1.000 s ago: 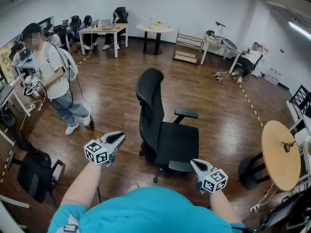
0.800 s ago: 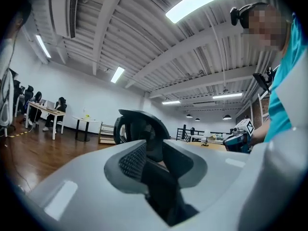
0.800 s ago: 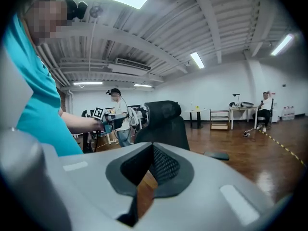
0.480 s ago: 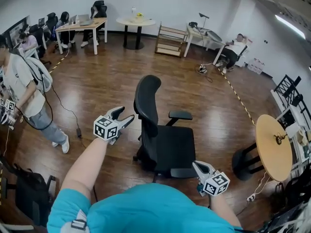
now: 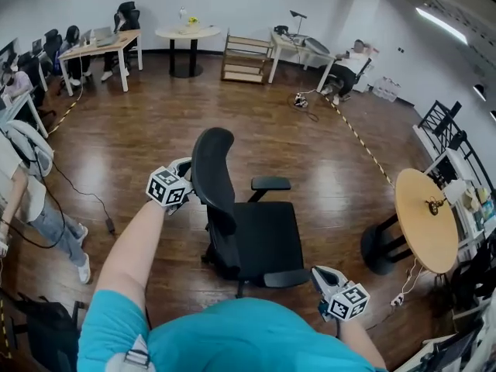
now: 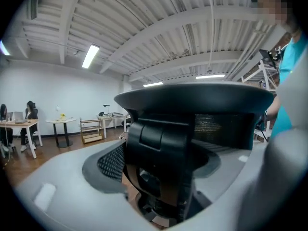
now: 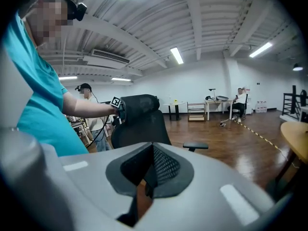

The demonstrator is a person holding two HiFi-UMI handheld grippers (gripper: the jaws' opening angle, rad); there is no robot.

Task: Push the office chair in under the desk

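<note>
Two grippers are in my hands, one on each side of the office chair. My left gripper is up at the top of the chair's back, and its jaws have just been opening. Now they stand very wide apart. The black neck under the headrest stands between them, but I cannot see the pads press on it, so nothing is held. My right gripper is low by my right side, just beside the front corner of the seat. Its jaws are closed together, with nothing between them. The chair is black and stands right in front of me on the brown wood floor. Its back is on my left and its seat points to my right. One armrest sticks out on the far side. The chair is out in the open and not under any desk. A round wood table is off to my right. A long desk and a small round white table are far away by the back wall. A person stands at my left, well apart from the chair.
</note>
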